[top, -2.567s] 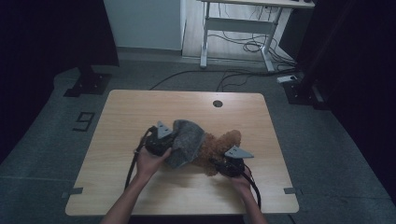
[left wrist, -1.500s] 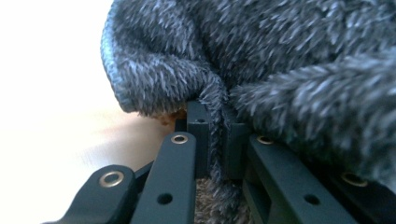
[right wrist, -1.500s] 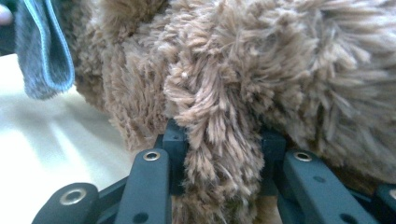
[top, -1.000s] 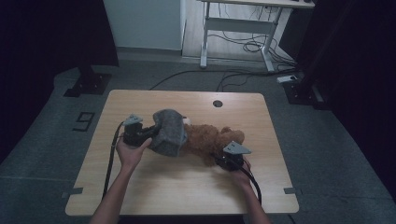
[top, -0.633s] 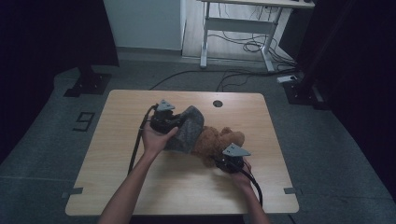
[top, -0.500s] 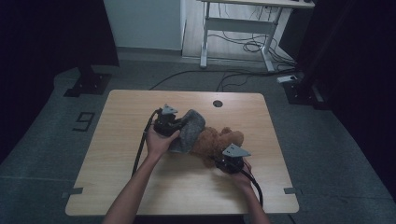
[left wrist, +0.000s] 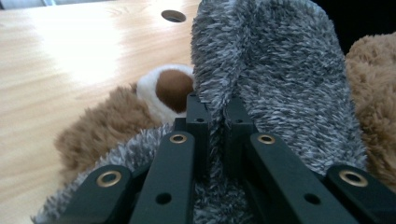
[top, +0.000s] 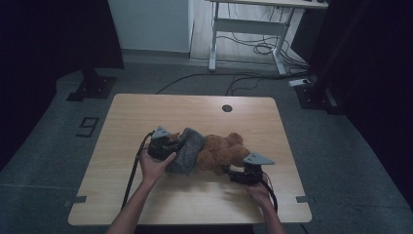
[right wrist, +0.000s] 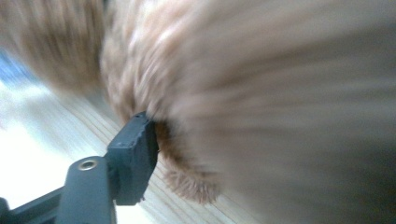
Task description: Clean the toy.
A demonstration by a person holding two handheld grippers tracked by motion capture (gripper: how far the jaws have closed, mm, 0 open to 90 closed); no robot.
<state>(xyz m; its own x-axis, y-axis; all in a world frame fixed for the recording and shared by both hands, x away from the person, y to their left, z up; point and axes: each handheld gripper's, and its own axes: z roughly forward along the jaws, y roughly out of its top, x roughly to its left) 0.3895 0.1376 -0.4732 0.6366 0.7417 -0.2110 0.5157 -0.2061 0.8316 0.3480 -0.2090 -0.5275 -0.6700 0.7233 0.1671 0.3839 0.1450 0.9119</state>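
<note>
The wooden worktop [top: 146,112] carries a brown plush bear [top: 221,151] lying near its middle, with a grey fuzzy cloth [top: 186,150] draped against the bear's left side. No container stands anywhere on the worktop, so nothing is held in one. The left tongs [top: 168,145] are clamped on a fold of the grey cloth: in the left gripper view the two black jaws stand almost together with a ridge of grey pile pinched between them, and the bear's white-and-brown paw [left wrist: 167,89] shows just beyond. The right tongs [top: 237,174] sit at the bear's near edge; the right gripper view is blurred, one jaw presses into the brown fur and the other is hidden, so I cannot tell whether they are gripping. The main risk, as I judge it, is the cloth slipping: the pinch takes only a thin fold of loose pile, and a quick pull could draw it free. If the right tongs hold little, the light bear may slide or roll with the cloth instead of staying put, possibly toward the worktop's near edge.
</note>
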